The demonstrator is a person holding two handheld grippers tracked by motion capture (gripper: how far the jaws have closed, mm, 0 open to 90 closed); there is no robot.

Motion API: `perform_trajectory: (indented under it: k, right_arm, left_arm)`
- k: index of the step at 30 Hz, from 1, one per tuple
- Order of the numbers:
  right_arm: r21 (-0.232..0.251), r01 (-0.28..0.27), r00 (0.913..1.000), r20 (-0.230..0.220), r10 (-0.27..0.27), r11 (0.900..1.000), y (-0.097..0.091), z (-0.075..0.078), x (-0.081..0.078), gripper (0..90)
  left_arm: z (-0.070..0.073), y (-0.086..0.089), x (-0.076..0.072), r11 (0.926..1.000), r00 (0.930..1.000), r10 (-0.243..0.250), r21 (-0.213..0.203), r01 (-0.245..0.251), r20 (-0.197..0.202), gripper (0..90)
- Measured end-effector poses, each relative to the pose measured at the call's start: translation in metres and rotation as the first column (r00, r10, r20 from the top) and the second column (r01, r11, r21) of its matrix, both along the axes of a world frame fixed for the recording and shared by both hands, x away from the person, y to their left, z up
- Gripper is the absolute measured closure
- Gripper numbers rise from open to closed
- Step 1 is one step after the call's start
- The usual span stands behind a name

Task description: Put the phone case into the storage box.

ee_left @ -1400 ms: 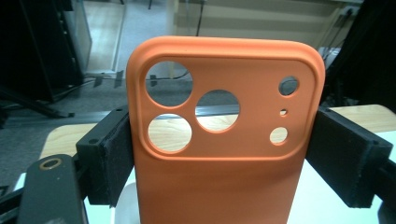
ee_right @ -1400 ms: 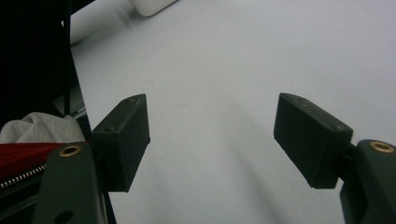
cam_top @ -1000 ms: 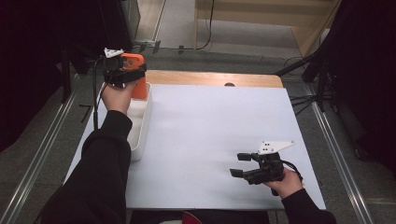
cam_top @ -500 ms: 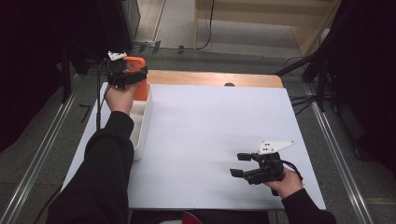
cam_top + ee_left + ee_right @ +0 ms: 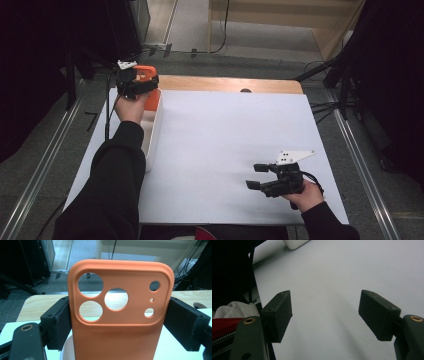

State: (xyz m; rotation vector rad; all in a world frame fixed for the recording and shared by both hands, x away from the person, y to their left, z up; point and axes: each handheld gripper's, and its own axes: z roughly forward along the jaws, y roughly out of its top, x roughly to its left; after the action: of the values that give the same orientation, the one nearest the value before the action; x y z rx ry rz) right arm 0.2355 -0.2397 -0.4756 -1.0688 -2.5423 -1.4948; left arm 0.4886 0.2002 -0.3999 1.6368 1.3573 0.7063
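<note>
The white table [image 5: 225,150] takes up most of the high view, with a strip of bare wood along its far edge and a long white tray [image 5: 152,132] lying near its left side. From above, the left gripper [image 5: 142,82] hangs over the far end of that tray, and the orange case [image 5: 146,75] in it is little more than a bright patch. The left gripper view shows what the high view cannot: the case [image 5: 120,315] stands upright, camera cut-outs at the top, with both black pads [image 5: 58,323] pressed flat against its long edges. The right gripper [image 5: 256,176] rests low over the near right part of the table, well apart from the case. Its own view shows the fingers [image 5: 278,315] spread wide with nothing between them.
</note>
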Motion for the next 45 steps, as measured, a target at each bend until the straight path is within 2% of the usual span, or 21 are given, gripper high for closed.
perform_trajectory:
  k: [10,17,24,26,30,43,45]
  right_arm:
    - [-0.001,-0.001,1.0,-0.003,0.001,1.0,0.001,0.0,0.0,26.0]
    - [-0.001,-0.002,1.0,-0.003,0.002,1.0,0.001,0.0,0.0,26.0]
    - [-0.002,-0.006,1.0,-0.006,0.006,1.0,0.001,0.0,0.0,26.0]
    - [0.001,-0.004,0.9998,-0.019,0.004,1.0,0.001,0.0,0.0,26.0]
    - [0.006,-0.005,0.9999,-0.015,0.005,1.0,0.001,0.0,0.0,26.0]
    - [0.01,-0.012,0.9999,-0.011,0.012,0.9999,0.002,0.001,0.0,26.0]
    - [0.013,-0.011,0.9998,-0.015,0.011,0.9999,0.002,0.001,0.0,26.0]
  left_arm:
    - [-0.01,-0.003,0.003,0.9991,0.9993,0.015,0.04,-0.013,-0.033,15.4]
    - [-0.018,-0.003,0.004,0.9984,0.9969,0.037,0.045,-0.034,-0.069,15.4]
    - [-0.023,-0.007,0.005,0.9984,0.9963,0.032,0.049,-0.028,-0.08,15.0]
    - [-0.023,-0.007,0.006,0.9979,0.9958,0.036,0.056,-0.031,-0.085,15.0]
    - [-0.026,-0.007,0.007,0.9959,0.9945,0.047,0.082,-0.039,-0.093,15.0]
    - [-0.028,-0.007,0.009,0.9968,0.9947,0.041,0.073,-0.034,-0.094,15.0]
    - [-0.028,-0.006,0.009,0.9979,0.9949,0.035,0.059,-0.029,-0.095,14.8]
